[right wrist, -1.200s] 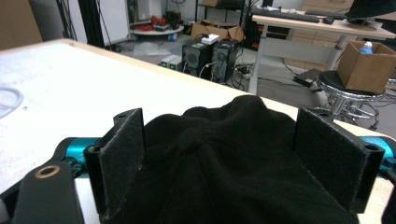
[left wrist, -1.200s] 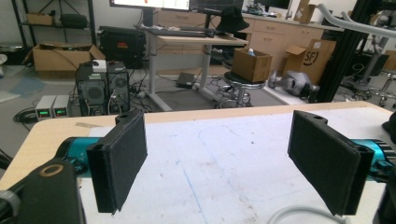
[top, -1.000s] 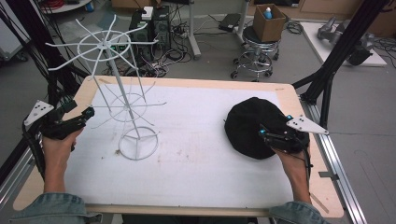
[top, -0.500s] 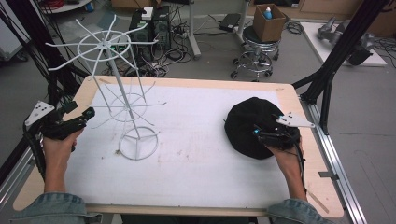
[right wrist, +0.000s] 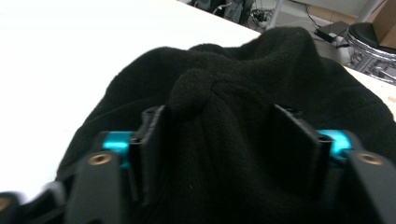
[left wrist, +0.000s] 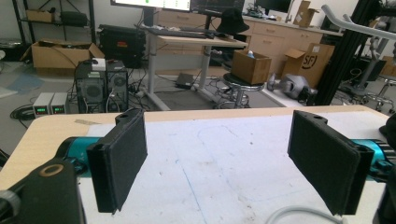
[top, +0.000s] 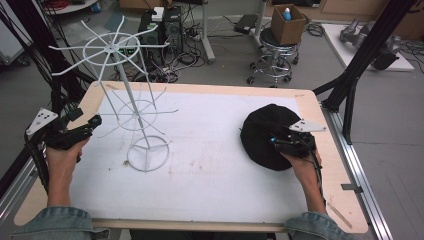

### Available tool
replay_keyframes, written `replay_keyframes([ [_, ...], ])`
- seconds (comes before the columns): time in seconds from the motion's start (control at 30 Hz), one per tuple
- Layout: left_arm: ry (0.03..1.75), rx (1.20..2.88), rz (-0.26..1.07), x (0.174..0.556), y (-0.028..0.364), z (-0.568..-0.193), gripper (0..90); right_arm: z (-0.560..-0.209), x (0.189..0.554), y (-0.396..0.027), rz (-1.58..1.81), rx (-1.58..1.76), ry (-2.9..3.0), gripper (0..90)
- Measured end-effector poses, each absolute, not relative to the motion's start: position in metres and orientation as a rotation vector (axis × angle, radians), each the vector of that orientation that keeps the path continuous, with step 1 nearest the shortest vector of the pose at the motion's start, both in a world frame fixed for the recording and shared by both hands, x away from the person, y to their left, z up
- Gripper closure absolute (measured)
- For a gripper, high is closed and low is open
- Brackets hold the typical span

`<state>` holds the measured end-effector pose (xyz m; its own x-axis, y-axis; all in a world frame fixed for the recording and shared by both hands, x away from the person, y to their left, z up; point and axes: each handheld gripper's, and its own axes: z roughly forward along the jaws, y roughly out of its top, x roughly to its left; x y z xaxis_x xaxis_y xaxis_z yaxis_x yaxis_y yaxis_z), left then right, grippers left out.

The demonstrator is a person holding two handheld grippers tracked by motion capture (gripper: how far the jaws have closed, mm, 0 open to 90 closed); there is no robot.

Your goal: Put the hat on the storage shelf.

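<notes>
A black knit hat point(top: 265, 130) lies on the right side of the white mat point(top: 210, 170). My right gripper point(top: 274, 143) rests on its near right part. In the right gripper view the hat point(right wrist: 261, 70) bunches up in a fold between the two pads point(right wrist: 154, 144), and the right gripper point(right wrist: 219, 144) has just been closing on that fabric. A white wire hat stand point(top: 146, 152) with spoked arms rises at the left of the mat. My left gripper point(top: 95, 120) hovers left of the stand, open. Nothing lies between the left gripper point(left wrist: 224, 163) jaws.
The table point(top: 320, 165) has a bare wooden rim around the mat. Black frame struts point(top: 350, 85) rise at its right corner. Beyond the far edge are a stool point(top: 272, 55), a cardboard box point(top: 287, 22) and computer towers point(top: 165, 25) on the floor.
My right gripper has slid a little left and down onto the hat, and its jaws have come together around a fold of fabric. The left gripper has stayed where it was.
</notes>
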<state>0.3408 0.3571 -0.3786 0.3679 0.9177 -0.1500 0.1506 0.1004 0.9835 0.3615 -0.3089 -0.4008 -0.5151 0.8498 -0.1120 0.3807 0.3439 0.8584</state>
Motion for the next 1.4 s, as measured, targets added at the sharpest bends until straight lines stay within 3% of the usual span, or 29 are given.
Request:
replay_keyframes([
  [0.1,1.075,1.373,0.773,0.340,0.358,-0.380,19.9,-0.400,0.363,-0.314,1.111,1.064,2.088,65.1],
  [0.23,1.091,1.377,0.767,0.337,0.359,-0.383,20.0,-0.392,0.364,-0.316,1.112,1.043,2.067,78.4],
  [1.0,1.110,1.377,0.834,0.290,0.372,-0.381,22.0,-0.320,0.371,-0.325,1.334,0.940,1.818,82.3],
  [1.4,1.103,1.378,0.829,0.289,0.370,-0.380,22.0,-0.231,0.364,-0.319,1.312,0.794,1.826,82.2],
])
